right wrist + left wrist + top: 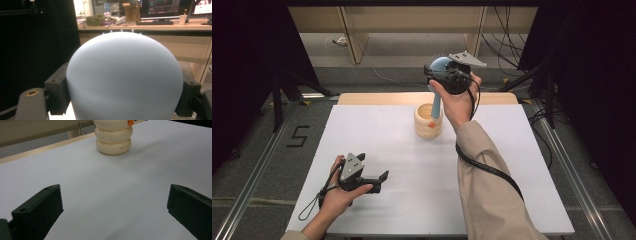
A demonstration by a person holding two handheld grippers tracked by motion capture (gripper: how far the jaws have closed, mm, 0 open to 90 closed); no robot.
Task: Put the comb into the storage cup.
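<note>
Item: pale blue plastic brush with a rounded dome head and a slim handle (436,85), raised above the far middle of the white table top (402,165). Long axis close to upright; head up, handle pointing down, its lower end inside the mouth of the cream ribbed round holder (428,121). Whether that end touches the holder cannot be told. A row of small white bristle tips shows along the top of the head in the high view and over the dome's edge in the right gripper view; the bristle face itself is turned away and hidden. Right gripper (443,76): jaws set wide, one pad pressed on each flank of the dome head, clamped on it. In the right gripper view the head (125,77) hides the handle, holder and table. Left gripper (379,181): low over the near left of the table, jaws spread wide apart, nothing between them. In the left gripper view the holder (114,138) is cut off at the top edge; a small orange mark sits near its rim.
</note>
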